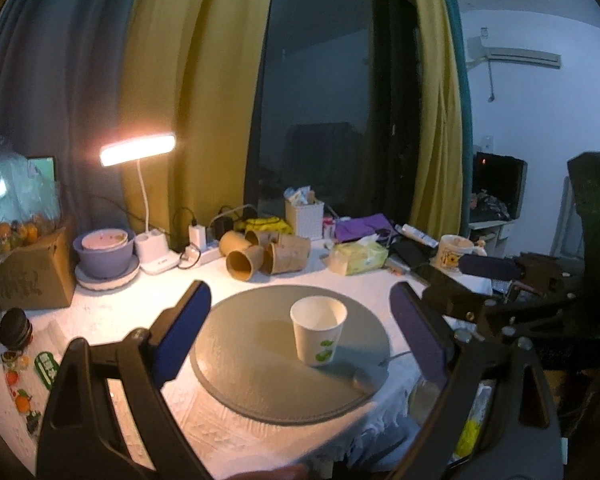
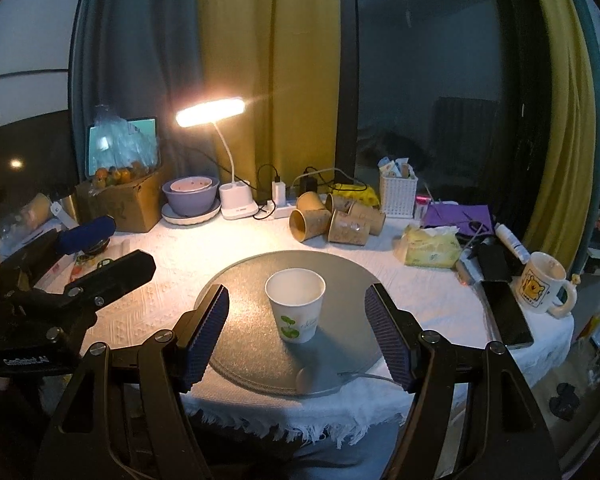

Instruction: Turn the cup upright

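A white paper cup (image 1: 318, 330) with a green print stands upright, mouth up, on a round grey mat (image 1: 260, 376). It also shows in the right wrist view (image 2: 296, 305) on the same mat (image 2: 244, 316). My left gripper (image 1: 300, 300) is open and empty, its blue pads wide apart on either side of the cup, a little short of it. My right gripper (image 2: 298, 302) is open and empty too, with the cup between and just beyond its fingertips. Each gripper's body shows in the other's view, at the right (image 1: 488, 268) and at the left (image 2: 88, 236).
Several brown paper cups (image 2: 332, 220) lie on their sides behind the mat. A lit desk lamp (image 2: 210, 112), stacked bowls (image 2: 190, 196), a cardboard box (image 2: 120, 200), a tissue pack (image 2: 430, 246), a phone (image 2: 506, 312) and a bear mug (image 2: 542, 288) ring the white tablecloth. The table edge is near.
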### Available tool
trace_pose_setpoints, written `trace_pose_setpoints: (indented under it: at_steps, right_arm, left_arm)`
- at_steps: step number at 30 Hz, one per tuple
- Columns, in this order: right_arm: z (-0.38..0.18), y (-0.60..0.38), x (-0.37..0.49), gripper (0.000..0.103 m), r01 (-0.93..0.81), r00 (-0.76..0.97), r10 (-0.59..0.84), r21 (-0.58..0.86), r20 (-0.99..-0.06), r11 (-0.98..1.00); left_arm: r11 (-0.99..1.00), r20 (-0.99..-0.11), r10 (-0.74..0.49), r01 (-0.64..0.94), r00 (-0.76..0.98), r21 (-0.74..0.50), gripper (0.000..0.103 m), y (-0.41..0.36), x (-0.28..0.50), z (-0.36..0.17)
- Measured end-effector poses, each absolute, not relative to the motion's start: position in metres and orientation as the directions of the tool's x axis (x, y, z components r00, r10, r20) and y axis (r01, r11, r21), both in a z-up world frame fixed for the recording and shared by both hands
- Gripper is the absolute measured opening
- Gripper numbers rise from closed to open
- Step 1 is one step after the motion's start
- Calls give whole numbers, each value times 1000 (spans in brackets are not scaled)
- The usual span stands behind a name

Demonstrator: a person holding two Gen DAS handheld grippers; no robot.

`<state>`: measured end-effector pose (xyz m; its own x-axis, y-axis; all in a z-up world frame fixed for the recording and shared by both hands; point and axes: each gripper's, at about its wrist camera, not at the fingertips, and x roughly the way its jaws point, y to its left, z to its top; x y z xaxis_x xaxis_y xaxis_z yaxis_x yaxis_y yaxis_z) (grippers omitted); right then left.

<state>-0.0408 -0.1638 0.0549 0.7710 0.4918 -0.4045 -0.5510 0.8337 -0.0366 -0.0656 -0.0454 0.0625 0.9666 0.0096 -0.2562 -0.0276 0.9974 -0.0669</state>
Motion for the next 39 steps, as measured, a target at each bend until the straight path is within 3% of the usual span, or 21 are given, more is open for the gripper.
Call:
trace_pose_setpoints:
  at_steps: [18,39]
  right_arm:
    - [80,-177,-60,74,-545,805,496,-73,-326,835]
    - [75,-177,-53,74,-548,796,497,-64,-345,834]
  left_arm:
    - [999,-169,-10,2,985,-43,92,-53,-81,85]
    - [999,-174,-13,5,985,-52,92,-51,-82,83]
